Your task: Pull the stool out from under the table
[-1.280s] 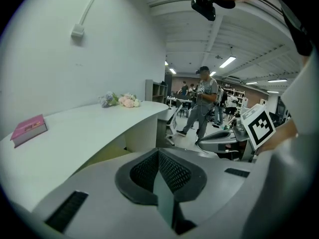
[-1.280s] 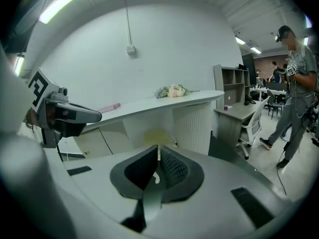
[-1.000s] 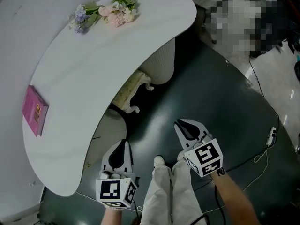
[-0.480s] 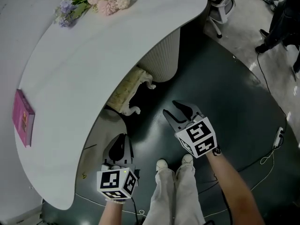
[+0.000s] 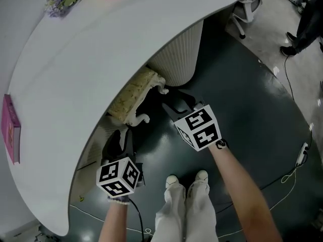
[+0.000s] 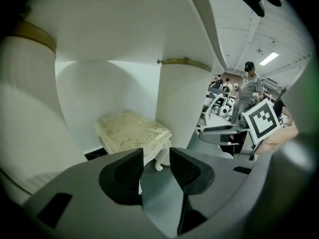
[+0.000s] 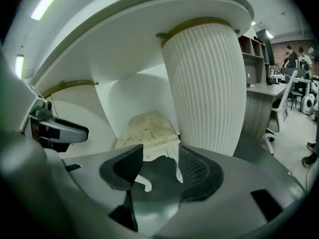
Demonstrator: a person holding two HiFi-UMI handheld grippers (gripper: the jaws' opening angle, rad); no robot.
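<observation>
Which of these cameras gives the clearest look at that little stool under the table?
The right gripper view: the stool shows its cushioned top and two curved front legs. The left gripper view shows the cushion and one leg. The head view shows only one end; the table hides the rest.

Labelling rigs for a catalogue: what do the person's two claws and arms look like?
The left claw and right claw have grey bodies and black textured pads. Each carries a white cube with black square markers. A black cable trails from the left one. Forearms are bare.
</observation>
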